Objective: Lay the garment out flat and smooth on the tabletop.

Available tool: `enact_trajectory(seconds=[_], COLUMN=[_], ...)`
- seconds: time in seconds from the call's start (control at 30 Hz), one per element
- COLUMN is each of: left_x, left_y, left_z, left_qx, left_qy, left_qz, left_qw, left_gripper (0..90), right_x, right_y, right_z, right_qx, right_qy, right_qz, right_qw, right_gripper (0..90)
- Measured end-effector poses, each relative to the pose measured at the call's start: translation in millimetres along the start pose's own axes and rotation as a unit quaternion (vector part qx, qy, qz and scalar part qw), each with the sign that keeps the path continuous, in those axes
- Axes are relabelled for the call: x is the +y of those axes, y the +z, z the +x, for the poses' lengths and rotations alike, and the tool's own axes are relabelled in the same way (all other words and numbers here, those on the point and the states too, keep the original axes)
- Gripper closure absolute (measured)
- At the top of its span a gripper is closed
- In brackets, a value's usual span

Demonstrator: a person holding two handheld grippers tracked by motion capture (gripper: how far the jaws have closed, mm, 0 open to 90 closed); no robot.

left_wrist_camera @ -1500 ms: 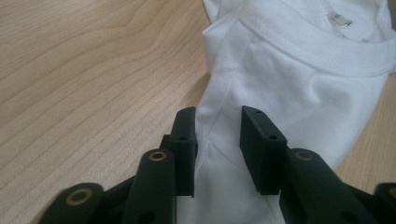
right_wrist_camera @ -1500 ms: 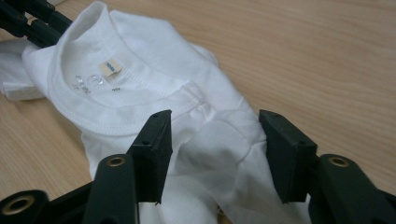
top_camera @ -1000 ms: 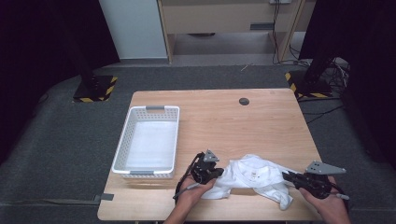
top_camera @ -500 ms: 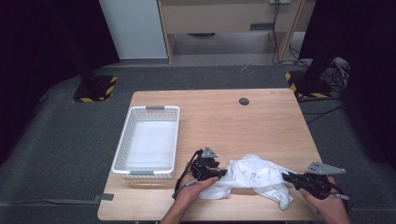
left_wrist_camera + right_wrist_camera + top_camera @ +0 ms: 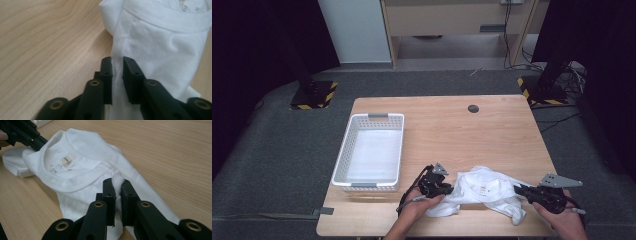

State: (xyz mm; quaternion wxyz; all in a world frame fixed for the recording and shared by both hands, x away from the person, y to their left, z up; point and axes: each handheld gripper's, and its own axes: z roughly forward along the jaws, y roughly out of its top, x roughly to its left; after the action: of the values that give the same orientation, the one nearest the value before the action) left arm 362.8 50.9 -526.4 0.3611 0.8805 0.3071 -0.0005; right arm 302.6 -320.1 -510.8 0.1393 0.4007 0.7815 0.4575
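Observation:
A crumpled white shirt (image 5: 484, 192) lies on the wooden table (image 5: 462, 130) near its front edge. My left gripper (image 5: 451, 189) is at the shirt's left edge. Its jaws have just been closing, and in the left gripper view they (image 5: 117, 60) pinch a fold of the white shirt (image 5: 162, 50) below the collar band. My right gripper (image 5: 517, 189) holds the right side of the shirt. In the right gripper view the gripper (image 5: 116, 181) is shut on a ridge of the shirt (image 5: 82, 152) beside the neckline. The left gripper (image 5: 25, 135) shows at the far side.
A white plastic basket (image 5: 343, 155) stands on the left part of the table, with white cloth lying flat inside. A small dark round disc (image 5: 473, 108) is set in the table near the back edge. Dark stands and cables sit on the floor beyond.
The left gripper has shifted slightly at the shirt's left edge. The right gripper and the shirt have kept their places.

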Motion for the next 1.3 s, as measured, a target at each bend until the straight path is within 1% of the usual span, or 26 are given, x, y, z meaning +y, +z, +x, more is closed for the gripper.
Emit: enact_trajectory(seconds=[0.03, 0.1, 0.2, 0.27, 0.37, 0.5, 0.57, 0.63, 0.7, 0.8, 0.87, 0.93, 1.0, 1.03, 1.1, 1.13, 1.17, 1.2, 1.23, 1.27, 1.3], left_x=[-0.8, -1.0, -0.1, 1.2, 4.3, 7.2, 8.4, 10.2, 11.1, 7.8, 4.0, 1.8, 2.4, 3.6, 6.2, 7.8, 9.3, 10.3, 10.7, 10.5, 10.1], left_y=[-0.1, -0.9, -2.1, -5.5, -16.0, -31.3, -37.8, -44.0, -47.3, -39.7, -30.4, -23.0, -17.5, -14.9, -12.3, -11.2, -10.0, -8.6, -7.4, -6.7, -5.9], left_z=[-0.6, -2.1, -5.9, -6.8, -6.0, -4.1, -4.0, -3.9, -2.1, 4.6, 8.0, 9.5, 10.7, 11.4, 12.0, 12.6, 13.2, 13.7, 14.1, 14.1, 14.4], left_qx=[-0.002, 0.002, 0.017, 0.022, 0.028, 0.033, 0.034, 0.038, 0.042, 0.031, 0.018, 0.008, -0.003, -0.009, -0.004, -0.003, 0.000, -0.004, -0.014, -0.010, -0.004], left_qy=[-0.004, -0.005, -0.002, -0.005, -0.011, -0.020, -0.026, -0.028, -0.032, -0.046, -0.054, -0.057, -0.059, -0.058, -0.053, -0.048, -0.044, -0.044, -0.038, -0.029, -0.025], left_qz=[-0.001, 0.003, 0.002, -0.010, -0.034, -0.062, -0.075, -0.087, -0.093, -0.085, -0.073, -0.068, -0.069, -0.069, -0.076, -0.079, -0.083, -0.086, -0.088, -0.091, -0.095], left_qw=[1.0000, 1.0000, 0.9998, 0.9997, 0.9990, 0.9973, 0.9963, 0.9951, 0.9943, 0.9948, 0.9958, 0.9960, 0.9959, 0.9959, 0.9957, 0.9957, 0.9956, 0.9954, 0.9953, 0.9953, 0.9952], left_gripper=[84.1, 86.2, 87.6, 87.9, 88.0, 88.1, 88.1, 88.2, 88.1, 88.1, 88.0, 87.8, 86.7, 84.1, 72.3, 65.1, 56.0, 46.1, 40.4, 37.5, 34.4], right_x=[0.2, 0.6, 1.3, 2.5, 4.1, 4.9, 7.1, 10.6, 13.2, 12.4, 10.4, 9.3, 8.5, 7.9, 6.6, 6.1, 5.7, 5.5, 5.5, 5.5, 5.6], right_y=[-0.1, -0.1, -0.9, -2.7, -6.3, -8.3, -9.0, -10.0, -10.0, -4.9, -0.3, 2.2, 3.0, 3.4, 4.2, 4.5, 4.6, 4.7, 4.8, 4.8, 4.8], right_z=[0.2, 0.3, 0.5, 0.8, 0.1, -0.8, 1.1, 3.8, 5.9, 4.6, 2.4, 1.2, 0.8, 0.4, -0.9, -1.5, -1.9, -2.0, -2.1, -2.2, -2.4], right_qx=[0.001, 0.001, 0.001, 0.000, 0.002, 0.000, -0.002, -0.004, -0.007, -0.016, -0.022, -0.024, -0.025, -0.025, -0.025, -0.025, -0.025, -0.024, -0.024, -0.024, -0.024], right_qy=[0.000, -0.001, 0.000, -0.001, 0.002, 0.006, 0.007, 0.001, 0.000, 0.005, 0.010, 0.013, 0.016, 0.015, 0.016, 0.017, 0.017, 0.018, 0.018, 0.017, 0.017], right_qz=[0.000, 0.000, -0.002, -0.009, -0.024, -0.032, -0.036, -0.041, -0.046, -0.040, -0.031, -0.027, -0.024, -0.023, -0.020, -0.019, -0.019, -0.018, -0.018, -0.019, -0.018], right_qw=[1.0000, 1.0000, 1.0000, 1.0000, 0.9997, 0.9995, 0.9993, 0.9991, 0.9989, 0.9991, 0.9992, 0.9993, 0.9993, 0.9993, 0.9994, 0.9994, 0.9994, 0.9994, 0.9994, 0.9994, 0.9994], right_gripper=[84.7, 84.8, 84.9, 84.9, 84.9, 84.9, 84.9, 84.9, 84.9, 85.0, 84.9, 84.9, 84.9, 84.9, 84.9, 84.8, 84.8, 84.8, 84.8, 84.7, 84.7])
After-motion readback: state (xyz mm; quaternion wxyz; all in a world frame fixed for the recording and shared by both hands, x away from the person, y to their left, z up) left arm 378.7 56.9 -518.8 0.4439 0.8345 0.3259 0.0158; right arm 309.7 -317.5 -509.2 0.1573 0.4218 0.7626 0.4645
